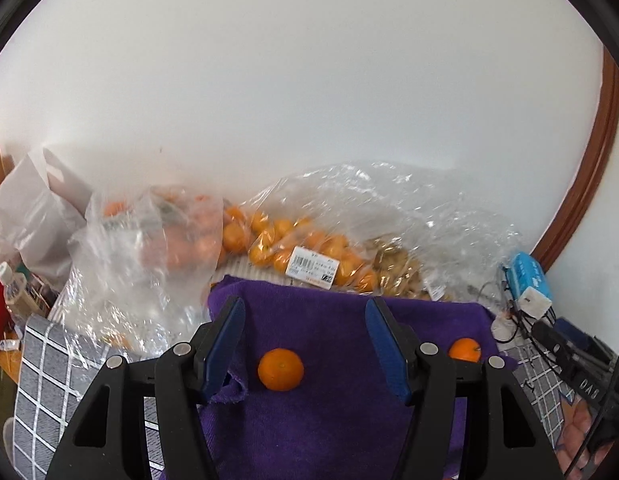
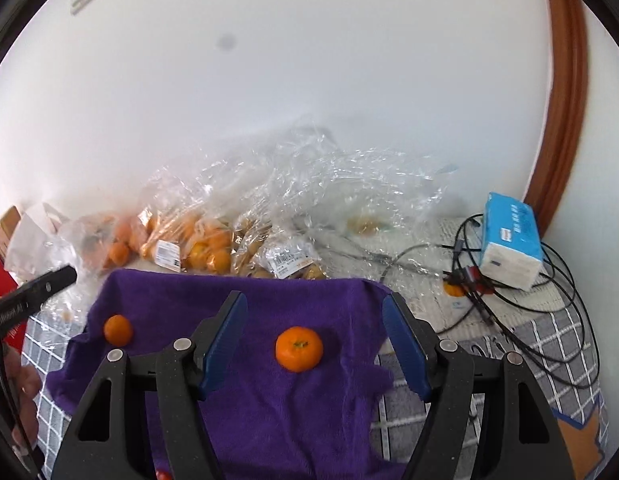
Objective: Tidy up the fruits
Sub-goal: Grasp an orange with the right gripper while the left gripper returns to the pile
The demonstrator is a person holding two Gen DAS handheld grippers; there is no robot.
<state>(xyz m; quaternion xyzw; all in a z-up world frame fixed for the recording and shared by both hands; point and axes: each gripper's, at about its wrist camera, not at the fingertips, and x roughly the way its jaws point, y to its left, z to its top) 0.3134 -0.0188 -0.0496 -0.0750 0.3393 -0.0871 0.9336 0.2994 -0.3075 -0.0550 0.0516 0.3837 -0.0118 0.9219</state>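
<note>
Two mandarins lie loose on a purple towel [image 1: 329, 340], one under each gripper. In the left wrist view the left gripper [image 1: 305, 344] has its blue pads apart with nothing between them, and the nearer mandarin [image 1: 281, 369] sits on the cloth at lower centre, clear of both pads; the second mandarin [image 1: 464, 350] shows at the right, partly behind the right-hand finger. In the right wrist view the right gripper [image 2: 314, 340] also stands apart and empty, with its mandarin [image 2: 299, 349] at lower centre, stem end facing up toward the camera; being round, it has no clear long axis. The other mandarin [image 2: 118, 330] lies near the towel's left edge. The towel around each fruit is bare, leaving room on all sides. Beyond the towel's far edge, across the middle of the frame, clear plastic bags of fruit [image 2: 197, 248] crowd against a white wall [image 2: 309, 80]. A blue tissue pack [image 2: 509, 240] and black cables [image 2: 549, 280] lie at right on a grey checked cloth [image 2: 549, 340].
</note>
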